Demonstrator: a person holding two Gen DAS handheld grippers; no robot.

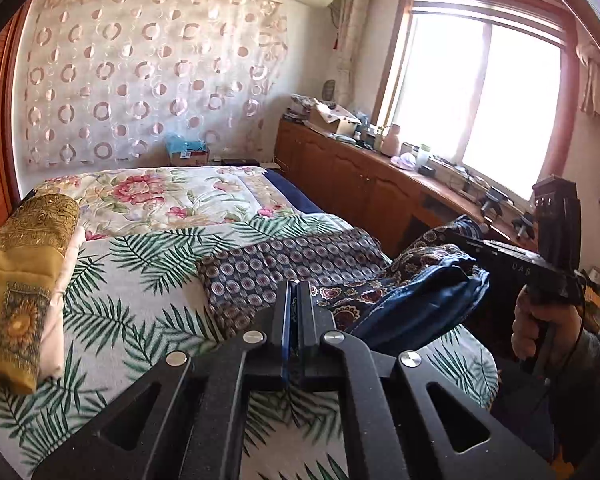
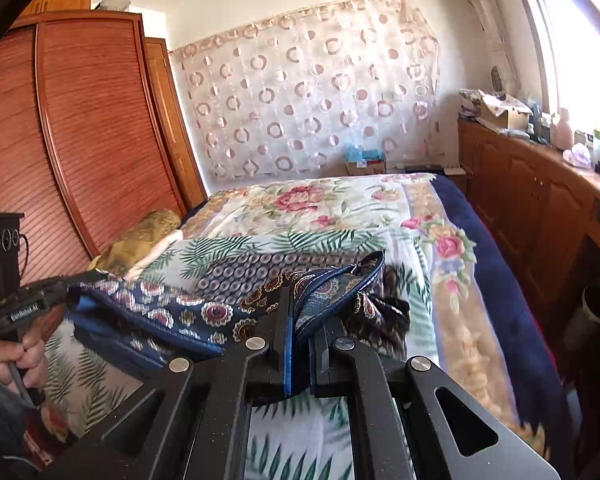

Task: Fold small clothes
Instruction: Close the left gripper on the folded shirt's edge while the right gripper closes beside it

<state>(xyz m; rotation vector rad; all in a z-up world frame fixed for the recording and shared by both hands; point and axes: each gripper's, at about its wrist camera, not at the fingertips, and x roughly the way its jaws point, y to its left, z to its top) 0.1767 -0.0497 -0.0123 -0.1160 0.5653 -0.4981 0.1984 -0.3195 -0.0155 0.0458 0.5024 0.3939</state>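
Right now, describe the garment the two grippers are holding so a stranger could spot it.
Start at the bed with the palm-leaf sheet. Just above its near end, the left gripper and right gripper hold a navy paisley garment stretched between them. Unlike the circle-patterned cloth lying flat behind, it has a plain blue lining.

My left gripper [image 1: 298, 292] hides the dark blue paisley cloth garment [image 1: 412, 280] edge it pinches; at three o'clock, glare washes out the windowsill clutter [image 1: 428, 160].
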